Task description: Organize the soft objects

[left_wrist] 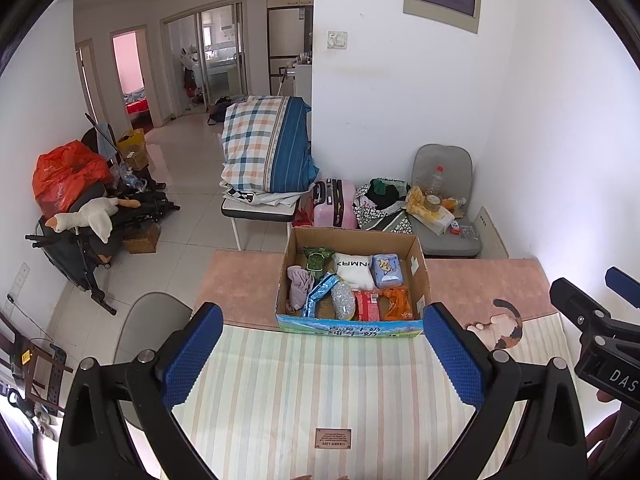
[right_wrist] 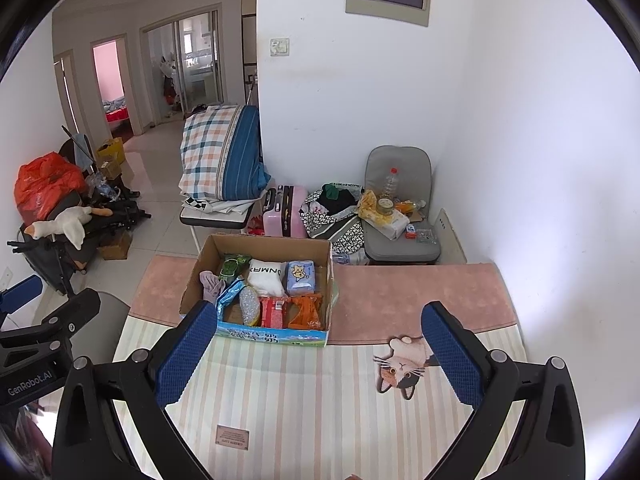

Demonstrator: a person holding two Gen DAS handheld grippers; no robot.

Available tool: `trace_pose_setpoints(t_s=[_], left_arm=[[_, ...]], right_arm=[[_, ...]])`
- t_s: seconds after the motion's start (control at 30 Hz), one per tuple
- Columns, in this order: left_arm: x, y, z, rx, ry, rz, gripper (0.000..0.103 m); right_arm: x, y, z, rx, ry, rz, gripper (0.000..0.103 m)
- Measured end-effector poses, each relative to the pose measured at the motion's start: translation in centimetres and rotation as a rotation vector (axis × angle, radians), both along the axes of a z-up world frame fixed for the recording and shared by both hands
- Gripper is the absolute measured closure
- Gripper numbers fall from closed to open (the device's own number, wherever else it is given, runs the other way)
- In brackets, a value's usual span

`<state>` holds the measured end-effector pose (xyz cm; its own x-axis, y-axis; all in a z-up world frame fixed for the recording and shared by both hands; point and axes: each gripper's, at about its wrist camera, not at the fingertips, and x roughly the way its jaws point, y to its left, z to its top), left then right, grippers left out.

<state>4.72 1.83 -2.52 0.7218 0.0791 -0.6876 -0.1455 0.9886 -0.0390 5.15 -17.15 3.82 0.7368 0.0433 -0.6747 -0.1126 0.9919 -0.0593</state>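
— Soft things, where are they?
— In the cardboard box (left_wrist: 416,276) at the far side of the counter (left_wrist: 320,392): a white pillow (left_wrist: 354,270), a blue tissue pack (left_wrist: 386,270), a purple cloth (left_wrist: 300,284), some packets.
— And the grippers?
— Left gripper (left_wrist: 322,344) and right gripper (right_wrist: 316,344) hang over the striped mat, jaws spread wide, holding nothing

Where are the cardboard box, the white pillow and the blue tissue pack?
cardboard box (left_wrist: 352,326), left wrist view, printed front wall.
white pillow (left_wrist: 354,270), left wrist view, its middle.
blue tissue pack (right_wrist: 301,278), right wrist view, top face.
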Motion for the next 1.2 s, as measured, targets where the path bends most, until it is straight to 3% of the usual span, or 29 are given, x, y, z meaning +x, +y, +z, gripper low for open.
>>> trace_pose_setpoints(t_s=[1.2], left_arm=[[-0.3, 0.2, 0.1, 0.013, -0.015, -0.003, 0.0]], right_arm=[[-0.6, 0.3, 1.0, 0.007, -0.015, -0.003, 0.0]])
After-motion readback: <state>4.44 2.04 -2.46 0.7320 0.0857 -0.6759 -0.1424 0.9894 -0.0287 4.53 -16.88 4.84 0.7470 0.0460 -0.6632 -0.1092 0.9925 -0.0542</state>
